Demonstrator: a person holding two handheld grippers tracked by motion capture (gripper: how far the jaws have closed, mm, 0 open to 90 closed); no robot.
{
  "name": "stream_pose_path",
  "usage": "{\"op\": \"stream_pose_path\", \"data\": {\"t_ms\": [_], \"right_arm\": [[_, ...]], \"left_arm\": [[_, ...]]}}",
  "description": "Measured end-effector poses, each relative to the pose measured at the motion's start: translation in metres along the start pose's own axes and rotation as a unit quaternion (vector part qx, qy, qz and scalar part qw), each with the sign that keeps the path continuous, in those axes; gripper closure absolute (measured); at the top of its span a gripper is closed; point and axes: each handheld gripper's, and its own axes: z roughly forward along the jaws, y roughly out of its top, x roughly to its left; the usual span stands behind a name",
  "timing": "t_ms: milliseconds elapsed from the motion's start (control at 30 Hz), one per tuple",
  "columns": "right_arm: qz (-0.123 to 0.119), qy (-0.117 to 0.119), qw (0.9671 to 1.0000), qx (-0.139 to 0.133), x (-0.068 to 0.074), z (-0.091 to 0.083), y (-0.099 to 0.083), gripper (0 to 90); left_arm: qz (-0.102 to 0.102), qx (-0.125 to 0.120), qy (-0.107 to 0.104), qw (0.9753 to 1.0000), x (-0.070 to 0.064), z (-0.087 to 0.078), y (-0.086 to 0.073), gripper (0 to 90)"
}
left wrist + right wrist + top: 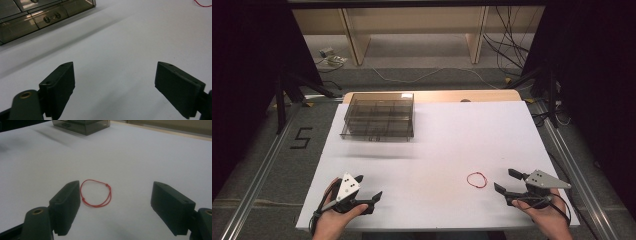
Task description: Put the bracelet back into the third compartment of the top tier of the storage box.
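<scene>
Fingers of the right gripper point(113, 207) stand wide apart with nothing between them; a red string loop point(96, 193) lies flat on the white worktop point(155, 157) just ahead of them, nearer the left finger point(66, 205), not touching either. In the high view the loop point(477, 180) sits just beside the right gripper point(507, 181), on its left. The left gripper point(368, 186) also has its fingers spread, over bare worktop, well apart from the loop. Farther off, a smoky clear box with compartments point(378, 116) stands at the far left of the worktop. A black "5" point(301, 138) is marked on the floor left of the worktop. Nothing lies between the right fingers and the loop.
</scene>
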Motion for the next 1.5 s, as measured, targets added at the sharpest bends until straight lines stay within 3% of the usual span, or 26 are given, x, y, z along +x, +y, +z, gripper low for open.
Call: {"op": "stream_pose_path", "data": {"t_ms": [300,567,767,1100,1500], "right_arm": [[-0.018,0.004,0.9998,0.005,0.003,0.012,0.005,34.7],[-0.014,0.012,0.9990,0.040,0.000,0.029,0.012,52.6],[-0.016,0.013,0.9974,0.069,-0.001,0.047,0.017,61.3],[-0.029,0.028,0.9922,0.118,-0.001,0.074,0.023,64.7],[-0.042,0.041,0.9872,0.148,-0.001,0.093,0.026,69.9]], "left_arm": [[0.000,0.002,0.001,1.0000,0.001,0.001,-0.001,16.5],[-0.001,0.003,0.000,1.0000,0.001,0.003,-0.001,17.1],[-0.001,0.007,-0.001,1.0000,0.001,0.005,-0.002,17.3],[0.004,0.008,-0.001,1.0000,0.000,0.005,-0.002,17.7],[0.002,0.008,0.003,1.0000,0.001,0.005,-0.002,16.8]]}}
